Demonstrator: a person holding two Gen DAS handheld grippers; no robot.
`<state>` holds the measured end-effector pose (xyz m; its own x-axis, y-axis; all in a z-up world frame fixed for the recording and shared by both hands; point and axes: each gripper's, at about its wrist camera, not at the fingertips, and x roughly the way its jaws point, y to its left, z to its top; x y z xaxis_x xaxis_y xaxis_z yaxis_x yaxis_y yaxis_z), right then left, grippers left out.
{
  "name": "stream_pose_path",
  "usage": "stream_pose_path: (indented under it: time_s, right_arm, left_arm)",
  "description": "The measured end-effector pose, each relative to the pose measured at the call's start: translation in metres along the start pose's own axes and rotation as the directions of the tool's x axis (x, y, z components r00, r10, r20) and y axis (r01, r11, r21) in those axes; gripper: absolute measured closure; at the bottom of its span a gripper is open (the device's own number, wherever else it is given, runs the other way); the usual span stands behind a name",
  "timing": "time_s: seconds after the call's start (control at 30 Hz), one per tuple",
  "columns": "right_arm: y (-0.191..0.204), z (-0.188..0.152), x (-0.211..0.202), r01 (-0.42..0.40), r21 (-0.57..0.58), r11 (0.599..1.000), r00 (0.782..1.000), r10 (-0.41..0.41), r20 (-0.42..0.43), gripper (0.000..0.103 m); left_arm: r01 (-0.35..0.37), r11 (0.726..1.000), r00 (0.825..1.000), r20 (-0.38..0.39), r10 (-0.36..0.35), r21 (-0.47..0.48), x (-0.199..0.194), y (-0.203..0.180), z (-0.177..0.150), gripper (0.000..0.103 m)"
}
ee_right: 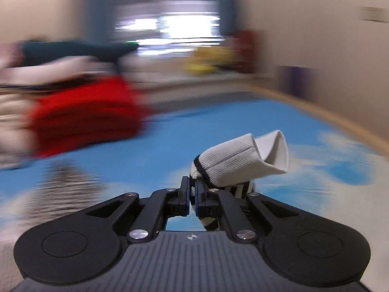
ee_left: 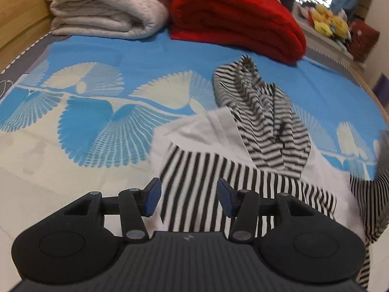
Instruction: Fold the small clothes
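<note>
A small black-and-white striped garment (ee_left: pixel 243 155) with white panels lies crumpled on the blue patterned bedspread (ee_left: pixel 97 102), right of centre in the left wrist view. My left gripper (ee_left: pixel 188 198) is open and empty, hovering just above the garment's near striped part. My right gripper (ee_right: pixel 192 194) is shut on the garment's white ribbed cuff (ee_right: pixel 240 163), which sticks up and to the right, lifted above the bed. A striped sleeve (ee_left: pixel 372 206) rises at the right edge of the left wrist view. The right wrist view is heavily motion-blurred.
A folded cream blanket (ee_left: pixel 107 9) and a folded red blanket (ee_left: pixel 233 19) lie at the far end of the bed; the red one also shows in the right wrist view (ee_right: pixel 82 116). Yellow plush toys (ee_left: pixel 328 22) sit on a ledge beyond. The bed's wooden edge (ee_right: pixel 340 119) runs along the right.
</note>
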<state>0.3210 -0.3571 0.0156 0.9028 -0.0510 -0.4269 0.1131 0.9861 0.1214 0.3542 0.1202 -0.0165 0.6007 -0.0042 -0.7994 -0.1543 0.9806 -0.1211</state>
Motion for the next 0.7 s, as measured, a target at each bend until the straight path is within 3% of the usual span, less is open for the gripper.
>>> stream_pose_path:
  time_s: [0.03,0.07,0.1,0.13,0.17,0.2,0.23,0.3,0.37,0.43,0.5,0.53,0.57,0.6,0.7]
  right_arm:
    - [0.030,-0.004,-0.007,-0.128,-0.013,0.992,0.992,0.128,-0.018,0.100]
    - [0.059,-0.010,-0.012,-0.265,-0.024,0.964,0.963,0.263,-0.061,0.099]
    - [0.079,-0.016,-0.013,-0.367,-0.009,0.930,0.924,0.363,-0.120,0.099]
    - [0.101,-0.026,-0.012,-0.464,0.043,0.885,0.861,0.462,-0.215,0.099]
    - [0.118,-0.036,-0.011,-0.522,0.094,0.847,0.795,0.524,-0.305,0.099]
    - [0.130,-0.044,-0.010,-0.545,0.113,0.831,0.753,0.544,-0.370,0.099]
    - [0.142,-0.051,-0.008,-0.540,0.100,0.836,0.724,0.522,-0.451,0.098]
    - [0.149,-0.050,-0.005,-0.467,0.072,0.881,0.735,0.432,-0.522,0.095]
    - [0.139,-0.038,0.001,-0.387,0.111,0.915,0.757,0.384,-0.529,0.090]
    - [0.130,-0.025,0.007,-0.293,0.183,0.938,0.803,0.345,-0.485,0.083]
    - [0.119,-0.024,0.007,-0.258,0.203,0.945,0.845,0.323,-0.427,0.081]
    - [0.112,-0.026,0.009,-0.213,0.195,0.957,0.869,0.277,-0.410,0.080]
    - [0.102,-0.032,0.013,-0.153,0.188,0.970,0.879,0.220,-0.423,0.078]
    - [0.094,-0.034,0.017,-0.108,0.206,0.972,0.873,0.192,-0.448,0.078]
    - [0.079,-0.035,0.031,-0.093,0.313,0.945,0.840,0.244,-0.485,0.078]
  left_arm:
    - [0.007,1.000,1.000,0.003,-0.007,-0.009,-0.001,0.003,0.002,0.047]
    - [0.013,1.000,1.000,0.007,-0.013,-0.019,-0.002,0.007,0.006,0.047]
    - [0.015,1.000,1.000,0.010,-0.015,-0.026,-0.003,0.009,0.007,0.047]
    - [0.014,0.999,1.000,0.011,-0.014,-0.034,-0.003,0.011,0.009,0.047]
    - [0.016,0.999,1.000,0.010,-0.015,-0.042,-0.003,0.013,0.010,0.047]
    - [0.020,0.999,1.000,0.007,-0.020,-0.048,-0.003,0.014,0.010,0.047]
    - [0.025,0.998,1.000,0.002,-0.025,-0.052,-0.002,0.014,0.010,0.047]
    - [0.043,0.997,0.999,-0.012,-0.044,-0.058,0.000,0.014,0.008,0.047]
    - [0.064,0.996,0.997,-0.029,-0.066,-0.063,0.004,0.012,0.005,0.048]
    - [0.076,0.995,0.996,-0.045,-0.079,-0.066,0.009,0.011,0.001,0.051]
    - [0.108,0.990,0.990,-0.082,-0.115,-0.087,0.019,0.011,-0.005,0.065]
    - [0.119,0.988,0.987,-0.101,-0.129,-0.099,0.025,0.011,-0.008,0.068]
    - [0.131,0.985,0.981,-0.127,-0.144,-0.109,0.033,0.010,-0.012,0.070]
    - [0.136,0.984,0.977,-0.147,-0.152,-0.114,0.040,0.009,-0.015,0.070]
    - [0.137,0.984,0.964,-0.214,-0.160,-0.118,0.062,0.004,-0.028,0.070]
